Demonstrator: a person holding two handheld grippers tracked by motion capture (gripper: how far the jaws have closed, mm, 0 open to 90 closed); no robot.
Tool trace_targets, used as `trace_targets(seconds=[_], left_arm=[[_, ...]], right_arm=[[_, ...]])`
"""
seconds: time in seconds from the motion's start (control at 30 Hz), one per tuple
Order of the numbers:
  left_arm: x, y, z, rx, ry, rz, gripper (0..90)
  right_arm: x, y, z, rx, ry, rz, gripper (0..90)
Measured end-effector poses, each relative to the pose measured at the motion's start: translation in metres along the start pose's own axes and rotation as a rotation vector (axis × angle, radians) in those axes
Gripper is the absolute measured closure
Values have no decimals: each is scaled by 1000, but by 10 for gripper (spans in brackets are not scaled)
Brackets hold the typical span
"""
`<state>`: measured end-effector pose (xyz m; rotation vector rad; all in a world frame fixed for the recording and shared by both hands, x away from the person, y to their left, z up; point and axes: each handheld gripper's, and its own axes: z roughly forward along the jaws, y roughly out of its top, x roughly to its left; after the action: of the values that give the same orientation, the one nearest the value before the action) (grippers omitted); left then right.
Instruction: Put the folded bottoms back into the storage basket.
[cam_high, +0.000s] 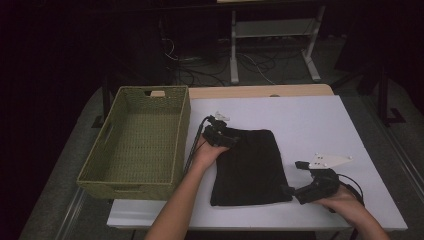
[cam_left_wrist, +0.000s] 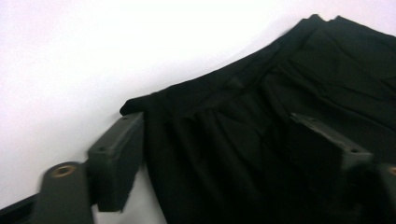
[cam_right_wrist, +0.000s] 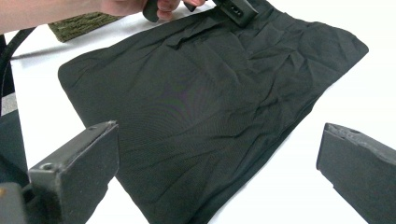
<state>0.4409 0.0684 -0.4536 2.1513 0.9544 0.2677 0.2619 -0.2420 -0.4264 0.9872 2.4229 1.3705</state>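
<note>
A black folded cloth lies flat on the white bench, just to the right of the woven green basket, which stands on the bench's left part with its near end over the bench edge. Nothing lies on the cloth or between it and the basket.

The left gripper sits at the cloth's far left corner, the one nearest the basket. In the left gripper view its jaws stand partly open astride that corner, one on the white bench beside the hem and the other over the fabric; they have not pinched it. The right gripper rests at the cloth's near right corner, away from the basket, jaws wide apart and holding nothing.

Beyond the basket and bench the room is dark, with a metal frame and loose cables on the floor.
</note>
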Motion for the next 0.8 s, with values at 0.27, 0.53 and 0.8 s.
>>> trace_targets(seconds=[0.27, 0.53, 0.8], left_arm=[[-2, 0, -2, 1, -46, 7, 436], [-2, 0, -2, 2, -99, 12, 596], [-2, -2, 0, -6, -164, -5, 765]], right_arm=[[0, 0, 1, 2, 1, -1, 0], [1, 0, 1, 7, 3, -1, 0], [2, 1, 2, 10, -3, 4, 0]])
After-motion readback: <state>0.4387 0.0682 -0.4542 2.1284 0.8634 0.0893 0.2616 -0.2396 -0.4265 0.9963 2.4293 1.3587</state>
